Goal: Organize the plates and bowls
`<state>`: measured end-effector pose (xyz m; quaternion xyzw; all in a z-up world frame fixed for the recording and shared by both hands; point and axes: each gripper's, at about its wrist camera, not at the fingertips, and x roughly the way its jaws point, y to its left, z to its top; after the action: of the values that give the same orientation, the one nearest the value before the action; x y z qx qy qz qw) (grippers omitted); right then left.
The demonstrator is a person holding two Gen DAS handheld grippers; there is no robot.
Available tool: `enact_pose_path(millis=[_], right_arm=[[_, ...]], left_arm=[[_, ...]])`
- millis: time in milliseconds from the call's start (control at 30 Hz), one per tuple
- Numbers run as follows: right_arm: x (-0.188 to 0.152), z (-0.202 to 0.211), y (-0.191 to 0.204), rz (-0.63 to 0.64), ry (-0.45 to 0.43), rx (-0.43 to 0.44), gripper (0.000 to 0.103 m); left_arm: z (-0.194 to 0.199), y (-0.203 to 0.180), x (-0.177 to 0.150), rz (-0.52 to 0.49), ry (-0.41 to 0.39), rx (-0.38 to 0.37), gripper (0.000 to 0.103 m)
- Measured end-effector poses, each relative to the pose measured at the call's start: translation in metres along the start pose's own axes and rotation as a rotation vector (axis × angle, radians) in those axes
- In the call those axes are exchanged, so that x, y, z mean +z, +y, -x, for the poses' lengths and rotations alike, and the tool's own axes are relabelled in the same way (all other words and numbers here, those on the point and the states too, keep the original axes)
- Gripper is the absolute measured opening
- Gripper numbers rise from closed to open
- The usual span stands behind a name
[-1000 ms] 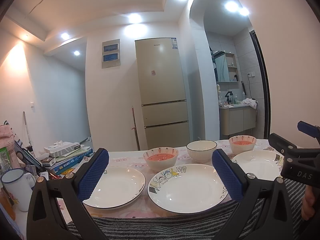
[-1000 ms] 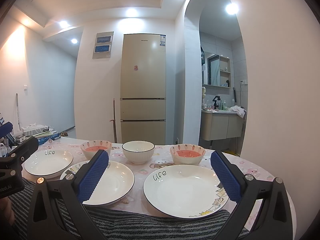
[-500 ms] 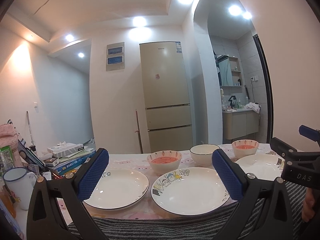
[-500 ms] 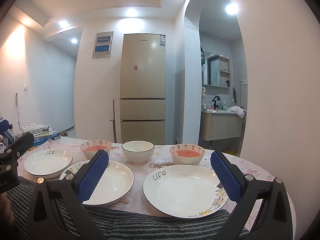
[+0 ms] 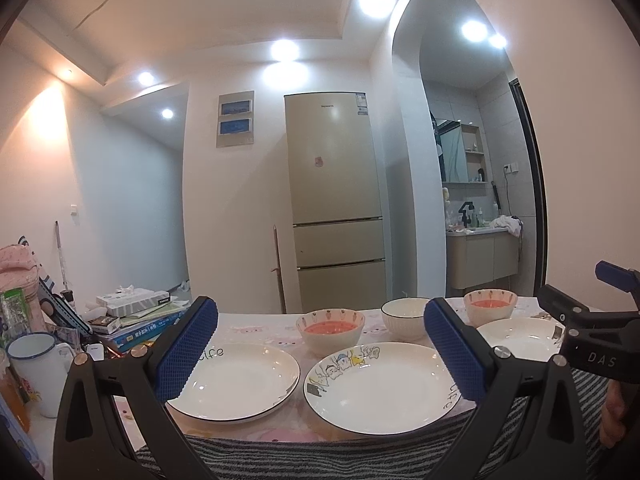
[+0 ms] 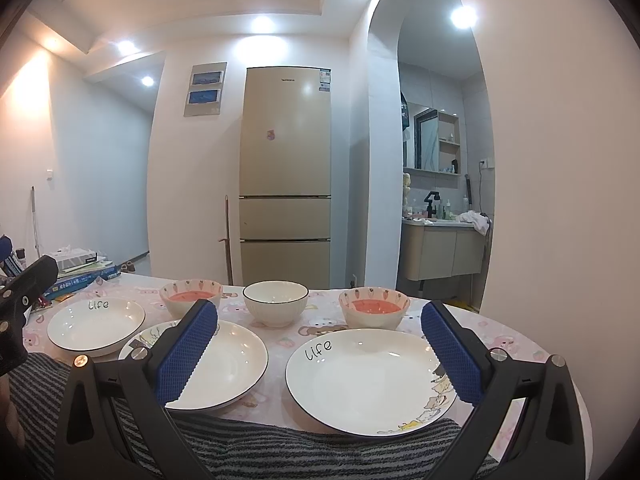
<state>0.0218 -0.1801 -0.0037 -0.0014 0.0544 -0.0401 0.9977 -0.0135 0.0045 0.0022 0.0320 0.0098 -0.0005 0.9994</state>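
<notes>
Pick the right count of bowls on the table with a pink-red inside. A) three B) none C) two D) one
C: of the three bowls behind the plates, the left bowl and the right bowl show a pink-red inside, while the middle bowl between them is plain white with a dark rim.

Fridge [image 5: 335, 200]: beige, against far wall.
Mug [image 5: 38, 372]: white, blue rim, table's left edge.
Books [image 5: 138, 322]: stacked, tissue box [image 5: 134, 302] on top.
</notes>
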Motion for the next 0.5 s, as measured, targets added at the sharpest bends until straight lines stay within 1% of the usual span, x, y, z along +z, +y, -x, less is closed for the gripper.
enact_pose_path(millis=[167, 333, 433, 500], right_arm=[[0.0, 0.0, -0.003, 0.014, -0.006, -0.005, 0.103], [0.003, 0.001, -0.002, 0.011, 0.01, -0.007, 0.103], [0.01, 0.005, -0.005, -0.025, 0.021, -0.015, 0.103], [0.021, 0.008, -0.007, -0.07, 0.036, 0.017, 0.103]], left_arm=[[0.002, 0.0, 0.0, -0.012, -0.004, -0.001, 0.103], [0.002, 0.0, 0.005, -0.011, -0.009, -0.018, 0.103], [0.003, 0.0, 0.013, -0.017, -0.006, -0.019, 0.103], [0.002, 0.0, 0.021, -0.018, 0.009, -0.023, 0.103]])
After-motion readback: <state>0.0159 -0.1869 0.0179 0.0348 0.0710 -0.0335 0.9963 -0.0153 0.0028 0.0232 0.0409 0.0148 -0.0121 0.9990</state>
